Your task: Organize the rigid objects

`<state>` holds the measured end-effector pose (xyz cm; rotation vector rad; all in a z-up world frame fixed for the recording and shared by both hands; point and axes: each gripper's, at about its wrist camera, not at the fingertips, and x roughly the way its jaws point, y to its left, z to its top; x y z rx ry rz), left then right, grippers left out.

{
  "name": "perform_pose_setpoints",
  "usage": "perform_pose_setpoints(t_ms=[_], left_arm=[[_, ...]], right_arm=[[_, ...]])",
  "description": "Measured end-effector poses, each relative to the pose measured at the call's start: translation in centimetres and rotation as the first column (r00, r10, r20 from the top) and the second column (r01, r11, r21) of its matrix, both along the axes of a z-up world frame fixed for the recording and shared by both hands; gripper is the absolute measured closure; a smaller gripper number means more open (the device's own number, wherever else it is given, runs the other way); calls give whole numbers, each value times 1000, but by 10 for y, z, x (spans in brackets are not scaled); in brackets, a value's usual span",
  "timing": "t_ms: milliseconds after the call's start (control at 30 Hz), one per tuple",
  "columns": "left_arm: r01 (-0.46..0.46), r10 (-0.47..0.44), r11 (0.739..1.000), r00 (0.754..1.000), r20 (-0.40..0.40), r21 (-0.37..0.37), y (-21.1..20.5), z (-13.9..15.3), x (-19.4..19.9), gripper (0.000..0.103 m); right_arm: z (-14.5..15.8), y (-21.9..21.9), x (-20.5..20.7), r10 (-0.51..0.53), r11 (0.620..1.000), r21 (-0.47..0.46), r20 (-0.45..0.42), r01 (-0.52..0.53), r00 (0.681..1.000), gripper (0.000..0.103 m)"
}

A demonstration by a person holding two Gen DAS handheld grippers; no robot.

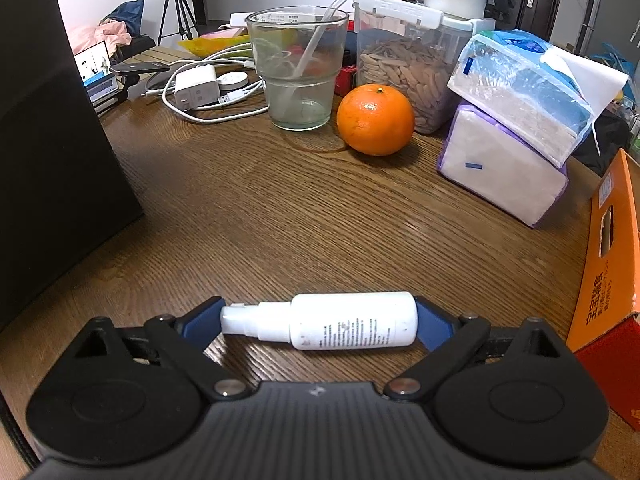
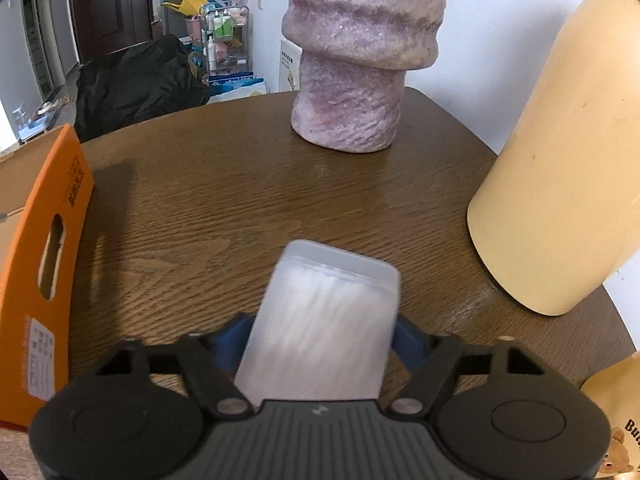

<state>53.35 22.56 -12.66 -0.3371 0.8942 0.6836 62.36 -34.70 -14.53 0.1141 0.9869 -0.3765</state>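
In the left wrist view my left gripper (image 1: 320, 322) is shut on a white spray bottle (image 1: 340, 320), held crosswise end to end between the blue pads, just above the wooden table (image 1: 280, 216). In the right wrist view my right gripper (image 2: 320, 336) is shut on a translucent plastic box (image 2: 320, 320) of thin white sticks, which points forward over the table (image 2: 240, 200). An orange cardboard box stands at the right edge of the left view (image 1: 608, 264) and at the left edge of the right view (image 2: 40, 272).
Behind stand an orange (image 1: 375, 119), a glass cup with a straw (image 1: 298, 68), a clear jar of snacks (image 1: 404, 68), stacked tissue packs (image 1: 516, 128), chargers and cables (image 1: 200, 88). A black block (image 1: 52, 140) stands left. A cream bottle (image 2: 568, 160) and a fuzzy lilac sleeve (image 2: 352, 80) stand right.
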Motion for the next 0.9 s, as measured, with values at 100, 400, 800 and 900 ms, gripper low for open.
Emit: perform_pose_setpoints(t_ms=[100, 400, 800, 900], left_arm=[[5, -5, 1000, 1000, 1, 0, 0, 0, 0, 5], [24, -24, 1000, 1000, 4, -5, 0, 0, -1, 5], [23, -23, 1000, 999, 32, 10, 1, 5, -7, 5], [26, -26, 1000, 999, 45, 2, 1, 8, -11, 5]], right_arm=[[1, 1, -3, 2, 1000, 4, 2, -2, 1000, 37], [3, 4, -13, 4, 1000, 13, 33, -4, 999, 38], [25, 22, -42, 51, 998, 16, 96, -53, 994, 38], [28, 23, -51, 51, 998, 18, 101, -53, 994, 38]])
